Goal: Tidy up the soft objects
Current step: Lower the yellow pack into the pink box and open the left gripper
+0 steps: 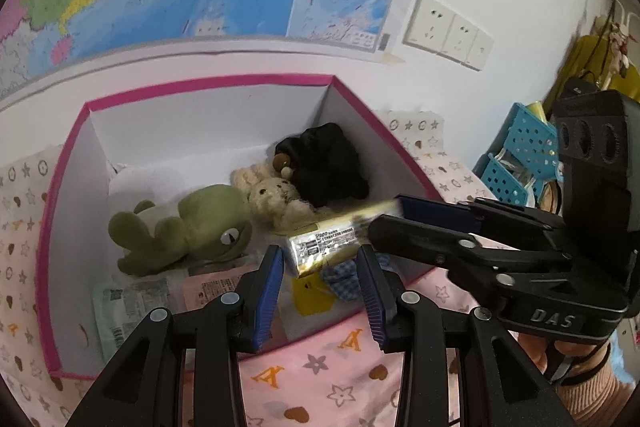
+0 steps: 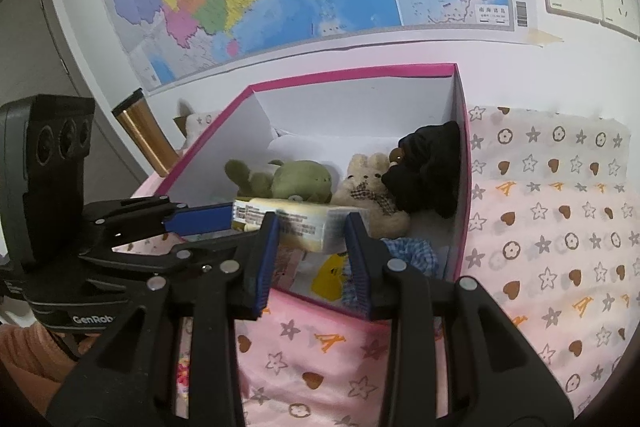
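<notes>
A pink-rimmed white box stands on the patterned cloth. Inside lie a green frog plush, a cream bunny plush and a black plush. A gold foil packet hangs over the box's front edge. Both grippers are shut on it. My left gripper grips one end; it comes in from the left in the right wrist view. My right gripper grips the other end; it comes in from the right in the left wrist view.
Flat packets, a yellow tag and a blue checked cloth lie in the box front. A copper tumbler stands left of the box. Blue perforated baskets stand at the right. A map and sockets cover the wall.
</notes>
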`<state>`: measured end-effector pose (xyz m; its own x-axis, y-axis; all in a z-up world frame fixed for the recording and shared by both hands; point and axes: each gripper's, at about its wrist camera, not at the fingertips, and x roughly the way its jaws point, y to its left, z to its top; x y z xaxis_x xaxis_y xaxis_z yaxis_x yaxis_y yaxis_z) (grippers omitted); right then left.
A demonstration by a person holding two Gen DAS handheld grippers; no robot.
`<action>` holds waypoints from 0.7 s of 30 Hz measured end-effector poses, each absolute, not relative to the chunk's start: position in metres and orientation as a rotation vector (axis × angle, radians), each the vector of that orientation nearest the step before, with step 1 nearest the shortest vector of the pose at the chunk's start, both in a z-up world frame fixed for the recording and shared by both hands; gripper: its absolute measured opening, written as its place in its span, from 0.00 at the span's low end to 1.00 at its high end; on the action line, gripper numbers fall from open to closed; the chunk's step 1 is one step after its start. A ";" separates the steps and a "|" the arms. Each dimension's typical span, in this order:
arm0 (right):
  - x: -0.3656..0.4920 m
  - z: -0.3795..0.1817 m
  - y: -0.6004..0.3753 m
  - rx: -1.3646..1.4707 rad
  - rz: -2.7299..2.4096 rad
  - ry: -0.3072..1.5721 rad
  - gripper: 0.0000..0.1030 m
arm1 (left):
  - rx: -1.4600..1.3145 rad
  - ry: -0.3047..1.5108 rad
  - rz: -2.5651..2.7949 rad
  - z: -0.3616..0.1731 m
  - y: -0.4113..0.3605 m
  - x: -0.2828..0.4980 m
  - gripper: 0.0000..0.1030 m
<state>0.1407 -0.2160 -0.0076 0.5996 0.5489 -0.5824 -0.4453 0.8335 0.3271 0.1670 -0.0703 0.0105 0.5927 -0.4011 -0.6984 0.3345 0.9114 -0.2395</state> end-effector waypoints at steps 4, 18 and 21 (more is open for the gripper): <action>0.142 -0.010 -0.215 0.152 0.577 0.725 0.40 | -0.103 0.845 -0.384 0.002 -0.064 0.171 0.42; 0.108 -0.011 -0.224 0.171 0.606 0.712 0.45 | -0.085 0.748 -0.340 0.015 -0.044 0.122 0.49; 0.095 -0.007 -0.226 0.178 0.634 0.704 0.45 | -0.070 0.724 -0.352 0.019 -0.040 0.104 0.52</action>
<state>0.0951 -0.2262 -0.0074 0.5850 0.5980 -0.5479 -0.4819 0.7996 0.3583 0.1045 -0.0398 0.0188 0.6932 -0.3390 -0.6361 0.2908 0.9390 -0.1836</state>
